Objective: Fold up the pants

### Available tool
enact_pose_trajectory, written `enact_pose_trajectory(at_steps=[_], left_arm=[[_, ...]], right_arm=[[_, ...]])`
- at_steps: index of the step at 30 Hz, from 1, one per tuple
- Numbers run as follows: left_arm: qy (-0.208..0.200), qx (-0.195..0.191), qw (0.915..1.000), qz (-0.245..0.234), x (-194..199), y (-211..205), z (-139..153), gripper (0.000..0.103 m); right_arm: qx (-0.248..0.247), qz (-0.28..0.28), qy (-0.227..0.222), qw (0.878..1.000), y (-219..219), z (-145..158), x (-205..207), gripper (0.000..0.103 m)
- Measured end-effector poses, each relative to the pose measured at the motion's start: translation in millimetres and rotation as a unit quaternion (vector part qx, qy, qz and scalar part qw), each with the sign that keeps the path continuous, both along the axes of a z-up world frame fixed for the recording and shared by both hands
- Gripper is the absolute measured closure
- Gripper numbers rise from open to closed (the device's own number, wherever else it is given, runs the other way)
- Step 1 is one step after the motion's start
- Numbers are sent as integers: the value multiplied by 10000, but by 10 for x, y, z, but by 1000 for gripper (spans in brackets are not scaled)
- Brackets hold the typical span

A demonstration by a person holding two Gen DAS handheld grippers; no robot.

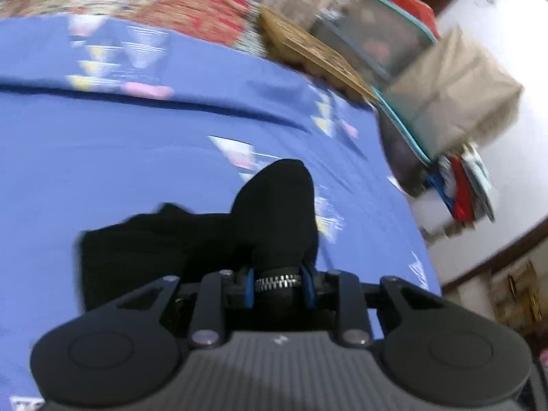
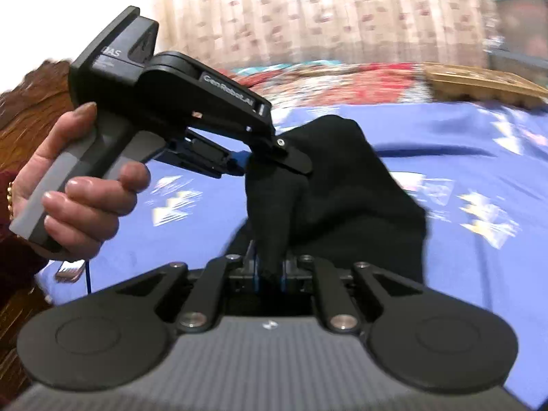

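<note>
The black pants [image 1: 274,212] hang bunched above the blue bedsheet [image 1: 137,157], pinched in both my grippers. My left gripper [image 1: 278,282] clamps the zipper [image 1: 278,281], seen only from its own camera. My right gripper [image 2: 270,272] clamps a fabric fold; its view shows my left hand [image 2: 78,188]. Open sheet lies left; boxes [image 1: 445,96] crowd the far right edge.

The bed [image 1: 171,144] wore a blue sheet [image 2: 462,157] with pale triangle prints; black pants [image 1: 144,250] lay bunched on it, a floral quilt [image 1: 191,10] beyond.
</note>
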State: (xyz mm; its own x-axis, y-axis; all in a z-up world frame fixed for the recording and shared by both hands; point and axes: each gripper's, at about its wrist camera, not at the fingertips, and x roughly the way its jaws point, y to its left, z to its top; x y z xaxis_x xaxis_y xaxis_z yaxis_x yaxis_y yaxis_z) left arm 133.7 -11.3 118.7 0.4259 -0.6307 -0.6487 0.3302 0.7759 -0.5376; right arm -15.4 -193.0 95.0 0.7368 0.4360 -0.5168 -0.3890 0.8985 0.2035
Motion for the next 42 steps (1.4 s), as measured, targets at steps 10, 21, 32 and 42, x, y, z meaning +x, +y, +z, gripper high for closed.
enact_pose_trajectory(at_steps=[10, 21, 32, 42], left_arm=[[1041, 678, 9850, 1197, 68, 541, -1104, 35], [610, -177, 9953, 731, -449, 460, -744, 8], [562, 272, 9930, 1003, -768, 596, -835, 80], [-435, 170, 9970, 622, -108, 133, -347, 82]], right_arm=[[9, 943, 814, 9922, 240, -418, 275, 62], [1277, -1057, 984, 9813, -919, -396, 430, 65], [548, -641, 1064, 9907, -626, -522, 221, 65], [760, -767, 907, 9900, -767, -379, 1046, 83]])
